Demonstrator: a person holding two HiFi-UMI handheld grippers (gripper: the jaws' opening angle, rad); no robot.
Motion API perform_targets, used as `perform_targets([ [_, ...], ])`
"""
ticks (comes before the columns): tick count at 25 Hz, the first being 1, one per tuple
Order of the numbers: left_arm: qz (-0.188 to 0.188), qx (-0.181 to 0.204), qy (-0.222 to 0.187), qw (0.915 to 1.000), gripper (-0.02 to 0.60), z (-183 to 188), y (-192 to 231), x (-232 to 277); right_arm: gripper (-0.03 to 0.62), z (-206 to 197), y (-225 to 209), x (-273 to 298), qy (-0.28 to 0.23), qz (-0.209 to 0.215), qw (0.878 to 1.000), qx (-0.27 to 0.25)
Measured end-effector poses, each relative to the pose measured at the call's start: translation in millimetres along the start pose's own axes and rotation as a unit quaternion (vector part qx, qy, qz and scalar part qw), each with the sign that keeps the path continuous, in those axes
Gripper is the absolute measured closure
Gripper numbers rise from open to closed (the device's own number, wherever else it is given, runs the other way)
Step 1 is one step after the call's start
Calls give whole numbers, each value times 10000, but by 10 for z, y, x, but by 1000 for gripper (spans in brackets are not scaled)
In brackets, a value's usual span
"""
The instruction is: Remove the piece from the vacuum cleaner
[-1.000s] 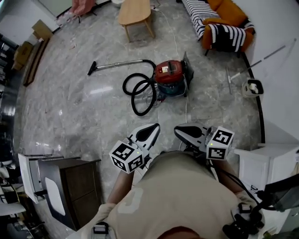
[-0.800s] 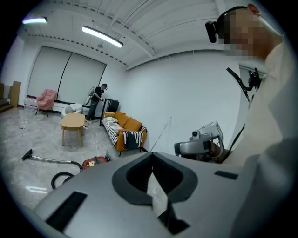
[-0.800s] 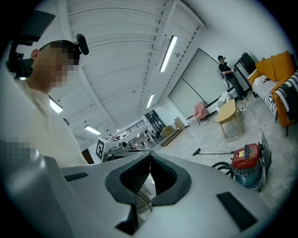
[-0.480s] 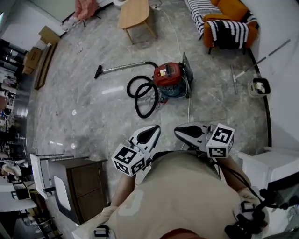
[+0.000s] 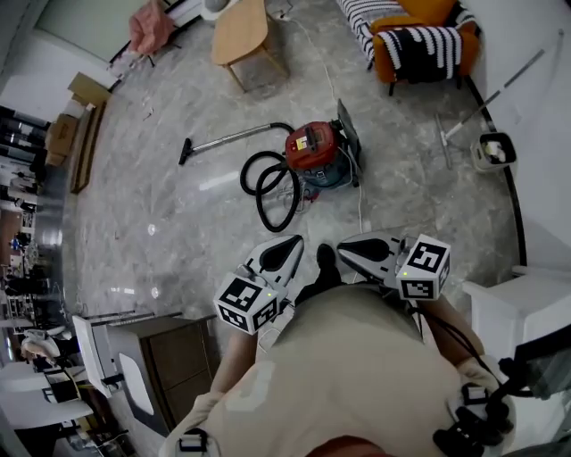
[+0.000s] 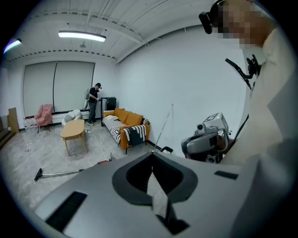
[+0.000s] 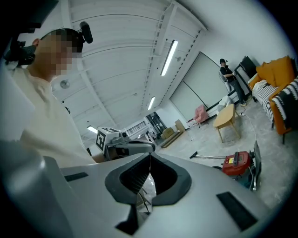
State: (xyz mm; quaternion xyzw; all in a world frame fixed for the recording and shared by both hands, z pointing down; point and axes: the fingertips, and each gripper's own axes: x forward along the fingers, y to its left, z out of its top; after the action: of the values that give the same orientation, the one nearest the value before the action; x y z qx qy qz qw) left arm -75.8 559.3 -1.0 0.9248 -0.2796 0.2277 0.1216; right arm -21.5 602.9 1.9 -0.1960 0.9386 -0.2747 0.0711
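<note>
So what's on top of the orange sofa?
A black-and-white striped blanket drapes over one end of the orange sofa; striped cloth covers its seat too. Anything beneath is hidden.

Red canister vacuum cleaner (image 5: 312, 150) w/ black hose (image 5: 266, 189) is seen on grey, seemingly marble floor (image 5: 169, 241), well apart from left gripper (image 5: 287, 246) & right gripper (image 5: 350, 250).

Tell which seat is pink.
The chair left of the wooden table; the sofa is orange with striped covers.
</note>
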Motion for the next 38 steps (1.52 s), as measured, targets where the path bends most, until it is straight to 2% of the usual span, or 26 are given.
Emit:
perform_targets([
  [5,-338,101,-53,9994,577,-24,40,234,592,-33,-167,-86,-68,-451,9990,2],
  [9,-451,78,-78,9989,577,4,266,303,592,26,-315,30,-62,-798,9968,35],
  [13,-437,-122,-250,9987,577,52,664,300,592,78,-468,365,399,-878,9952,-143],
  [17,-437,-486,-430,9969,577,49,1106,214,592,134,-576,844,975,-993,9881,-650],
  [21,-635,-752,-771,9922,577,153,1442,181,592,248,-687,1265,1260,-1067,9822,-896],
  [25,-883,-812,-930,9884,577,186,1714,147,592,331,-758,1588,1423,-1234,9767,-1024],
  [31,-1229,-823,-1045,9835,577,165,2128,68,592,461,-905,1897,1408,-1721,9692,-1061],
  [38,-1211,-868,-1073,9830,577,147,2588,2,592,528,-1051,2254,1520,-1849,9658,-1000],
])
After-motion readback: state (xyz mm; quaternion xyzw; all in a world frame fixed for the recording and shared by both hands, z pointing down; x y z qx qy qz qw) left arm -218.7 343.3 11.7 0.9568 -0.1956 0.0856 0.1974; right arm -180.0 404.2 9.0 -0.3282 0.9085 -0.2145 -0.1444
